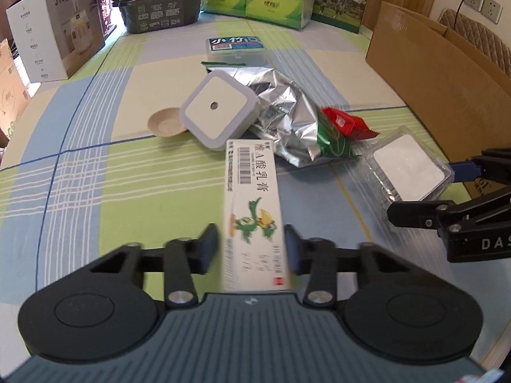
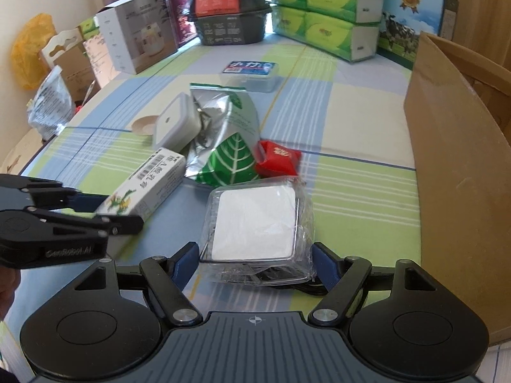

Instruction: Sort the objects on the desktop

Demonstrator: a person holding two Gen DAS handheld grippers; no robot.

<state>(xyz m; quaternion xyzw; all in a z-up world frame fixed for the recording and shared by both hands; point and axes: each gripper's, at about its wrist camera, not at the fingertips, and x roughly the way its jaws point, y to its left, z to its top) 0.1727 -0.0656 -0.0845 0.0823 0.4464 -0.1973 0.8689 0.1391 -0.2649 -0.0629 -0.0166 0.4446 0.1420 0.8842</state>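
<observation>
Containers first: big cardboard box (image 2: 460,166) along the right edge of my right wrist view, flaps up, can't see what's inside. Clear plastic pack (image 2: 255,226) w/ a white square thing sealed in it sits center-bottom of that view, flat on the surface (image 2: 361,121). Small clear lidded box w/ blue label (image 2: 249,71) further back, upper center, contents unclear.

Left tool (image 1: 250,249) is low over the surface, pointing fwd, jaws either side of the long white carton (image 1: 252,204) w/ the green cartoon + barcode. There's a gap on the left pad, so I'd call it open, not gripping. Carton lies flat, bottom center of the left view, its far end just beside the white square night-light thing (image 1: 218,113).

Right tool (image 2: 255,263) is open too, jaws wide, straddling the near end of the plastic pack.

Middle pile: crumpled silver-green foil bag (image 2: 223,134), red packet (image 2: 278,158) touching it, small paper dish (image 1: 166,123) left of the night light.
</observation>
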